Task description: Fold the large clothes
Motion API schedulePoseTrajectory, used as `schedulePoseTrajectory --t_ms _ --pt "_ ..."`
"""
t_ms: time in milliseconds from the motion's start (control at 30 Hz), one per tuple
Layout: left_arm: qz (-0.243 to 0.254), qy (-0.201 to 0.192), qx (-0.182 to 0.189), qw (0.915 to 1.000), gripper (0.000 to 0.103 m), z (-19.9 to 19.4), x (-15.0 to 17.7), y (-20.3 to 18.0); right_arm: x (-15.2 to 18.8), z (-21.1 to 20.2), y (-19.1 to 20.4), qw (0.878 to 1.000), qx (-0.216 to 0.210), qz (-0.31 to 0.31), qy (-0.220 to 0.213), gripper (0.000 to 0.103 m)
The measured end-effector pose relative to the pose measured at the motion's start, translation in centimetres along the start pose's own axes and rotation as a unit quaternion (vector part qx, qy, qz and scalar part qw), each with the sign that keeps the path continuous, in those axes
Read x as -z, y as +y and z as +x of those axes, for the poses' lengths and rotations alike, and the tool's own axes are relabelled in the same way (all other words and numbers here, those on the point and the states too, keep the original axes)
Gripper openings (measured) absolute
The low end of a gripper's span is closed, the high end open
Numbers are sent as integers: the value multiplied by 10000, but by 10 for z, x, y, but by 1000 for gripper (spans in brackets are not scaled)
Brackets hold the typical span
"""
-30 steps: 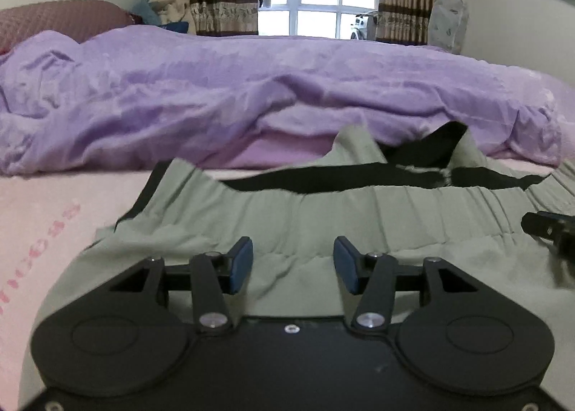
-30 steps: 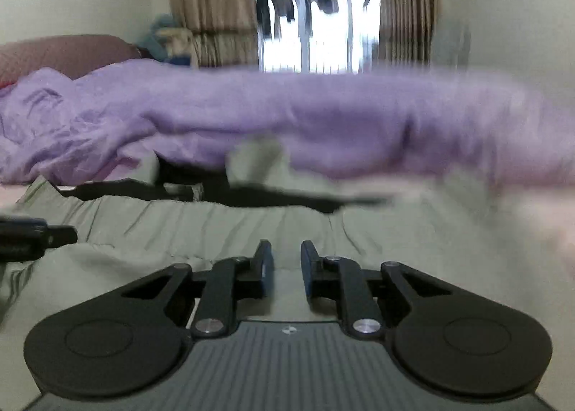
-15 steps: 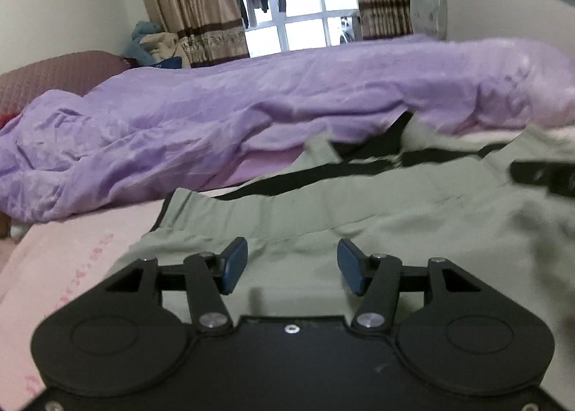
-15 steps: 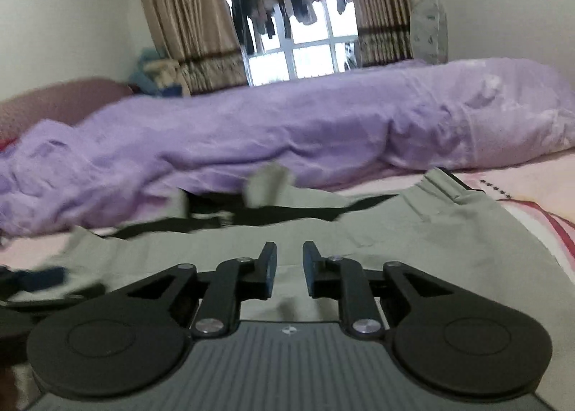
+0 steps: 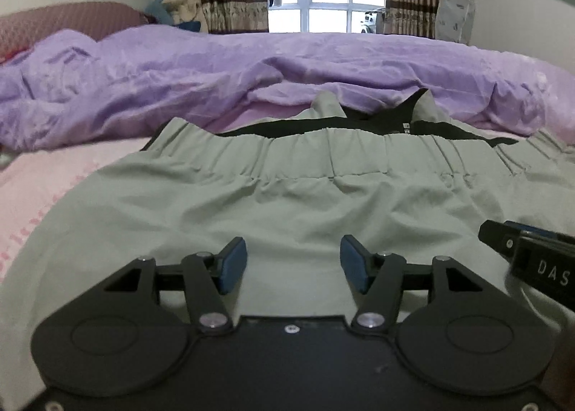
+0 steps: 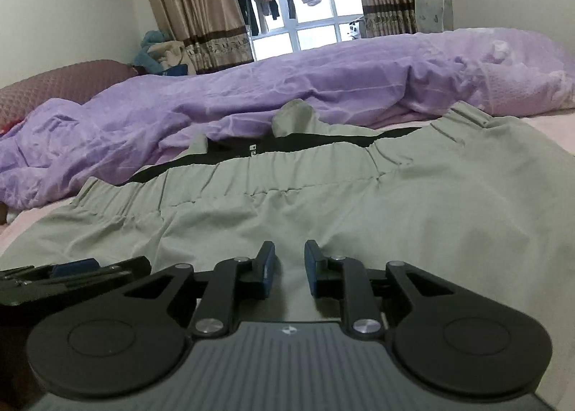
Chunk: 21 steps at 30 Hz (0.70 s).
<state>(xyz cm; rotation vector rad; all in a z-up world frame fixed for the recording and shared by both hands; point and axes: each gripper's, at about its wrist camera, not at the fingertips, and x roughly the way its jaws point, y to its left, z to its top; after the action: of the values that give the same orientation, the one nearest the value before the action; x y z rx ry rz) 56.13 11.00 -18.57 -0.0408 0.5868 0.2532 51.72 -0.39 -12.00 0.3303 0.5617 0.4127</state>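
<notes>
**Two claws over grey-green trousers on a bed**

A purple quilt [image 5: 251, 80] lay bunched beyond the trousers [image 5: 305, 192]. The left claw [image 5: 293, 263], tilted downward, was spreading wide above the cloth, gripping nothing. The right claw [image 6: 289, 265] was parting narrowly, also empty.

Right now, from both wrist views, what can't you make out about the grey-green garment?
- Grey-green garment, lower part: hidden in both views, under the gripper bodies and past the bottom edge.
- Small white label in the black waistband lining: too small to read.
- Garment's far edge: tucked against the purple duvet.
- Right gripper: mostly cut off by the left view's right edge.
</notes>
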Motion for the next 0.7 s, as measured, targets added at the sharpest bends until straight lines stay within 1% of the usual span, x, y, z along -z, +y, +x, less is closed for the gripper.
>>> schedulePoseTrajectory --t_ms 100,167,233,267,300,367,433,500,533,567,600,633,667,700 --pt "-124 9 70 9999 62 0 1 5 1 0 1 10000 6 -19 4 26" --pt "-218 10 137 9997 62 -2 0 10 2 -1 2 10000 -3 -65 -13 30" --pt "-311 64 202 9993 61 -4 -3 16 1 -5 1 9999 -97 -88 -61 34" --pt "-328 103 194 9992 61 -7 -6 18 0 -10 0 9997 -162 -112 -116 34" --pt "-298 78 160 9994 61 -10 -8 21 -2 -18 -2 9995 -186 -160 -191 34" --pt "-193 -197 -56 9996 61 -19 -13 33 -9 -34 -7 9984 -151 -324 -435 35" --pt "-228 -330 -219 9990 61 -22 -15 53 -18 -48 -15 9950 94 -609 -792 35" --pt "-469 -380 -403 9974 61 -19 -13 82 -24 -58 -31 9879 379 -964 -1152 35" --pt "-539 -380 -488 9966 61 -16 -12 94 -26 -59 -41 9847 487 -1128 -1234 36" --pt "-518 -394 -674 9956 61 -14 -11 101 -26 -57 -52 9826 632 -1236 -1232 40" --pt "-397 -403 -987 9935 62 -12 -10 105 -26 -52 -63 9826 811 -1256 -1104 42" --pt "-236 -370 -1331 9901 63 -7 -8 108 -26 -42 -78 9839 1062 -1153 -863 44" --pt "-138 -288 -1446 9890 64 -2 -5 110 -24 -32 -91 9852 1223 -1022 -635 43" --pt "-191 -141 -1371 9903 64 4 -3 114 -23 -22 -105 9878 1261 -822 -390 43"
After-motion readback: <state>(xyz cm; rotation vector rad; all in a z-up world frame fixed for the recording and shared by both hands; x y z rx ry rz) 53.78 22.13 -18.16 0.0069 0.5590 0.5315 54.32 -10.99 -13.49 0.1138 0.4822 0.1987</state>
